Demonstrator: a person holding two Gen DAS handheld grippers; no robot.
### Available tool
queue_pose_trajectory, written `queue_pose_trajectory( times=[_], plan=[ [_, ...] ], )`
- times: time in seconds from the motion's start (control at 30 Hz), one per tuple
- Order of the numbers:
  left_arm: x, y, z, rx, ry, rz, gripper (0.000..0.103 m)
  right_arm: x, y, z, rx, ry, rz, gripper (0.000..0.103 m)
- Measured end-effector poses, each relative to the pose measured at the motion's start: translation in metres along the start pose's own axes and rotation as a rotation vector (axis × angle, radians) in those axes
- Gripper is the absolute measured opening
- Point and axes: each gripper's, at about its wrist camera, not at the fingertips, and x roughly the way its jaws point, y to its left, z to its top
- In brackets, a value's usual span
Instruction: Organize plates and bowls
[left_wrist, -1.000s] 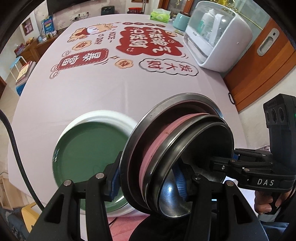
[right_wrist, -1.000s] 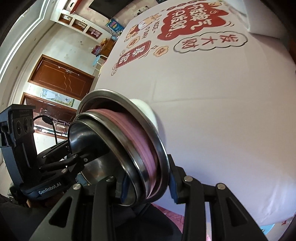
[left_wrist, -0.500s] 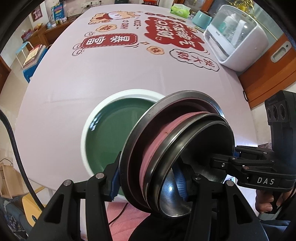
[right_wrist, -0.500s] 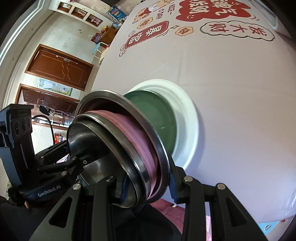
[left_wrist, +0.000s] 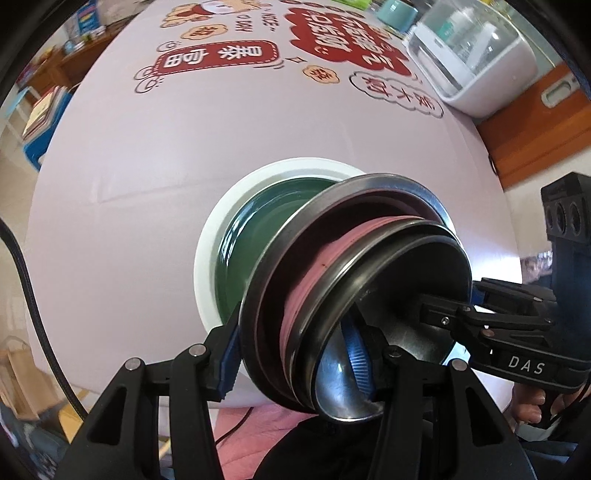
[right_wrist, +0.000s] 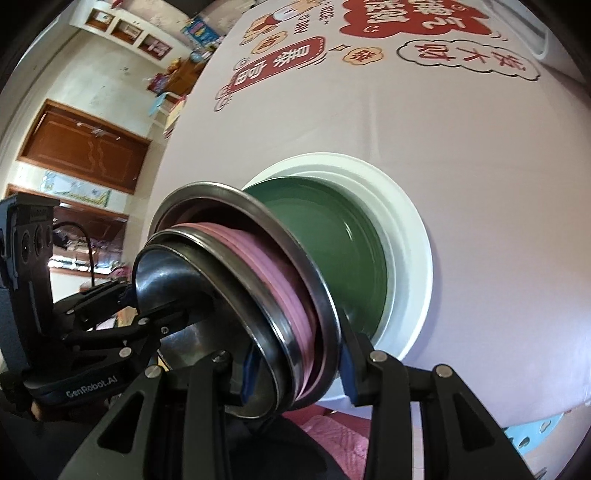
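Both grippers hold one nested stack of bowls (left_wrist: 332, 295) between them: a steel bowl outside, a pink bowl (left_wrist: 314, 258) in it, a smaller steel bowl (left_wrist: 399, 314) innermost. My left gripper (left_wrist: 299, 354) is shut on the stack's rim on one side. My right gripper (right_wrist: 295, 369) is shut on the stack (right_wrist: 258, 288) on the opposite side. The stack hangs just above a green plate (left_wrist: 251, 251) that lies on a white plate (left_wrist: 207, 266) near the table's front edge. The plates also show in the right wrist view (right_wrist: 354, 236).
The table wears a pale pink cloth (left_wrist: 147, 166) with red printed labels. A white appliance with a clear lid (left_wrist: 476, 62) stands at the far right, with a teal cup (left_wrist: 399, 14) behind it. Shelves and a wooden door (right_wrist: 85, 147) lie beyond the left edge.
Both grippers carried the stack forward over the table. The green and white plates came from the left to sit directly behind and under the stack.
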Motion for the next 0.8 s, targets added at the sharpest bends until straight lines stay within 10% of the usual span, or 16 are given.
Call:
queue_pose_trajectory(
  times=[0.47,0.8],
  plan=[
    [0.016,0.0,0.014,0.214,0.078,-0.022,0.048,-0.012,0.01,-0.024,0.212,-0.218,-0.088,0.05],
    [-0.012,-0.02,0.02,0.274,-0.029,0.002,0.053,-0.032,0.026,-0.031,0.185,-0.289,-0.123,0.063]
  ],
)
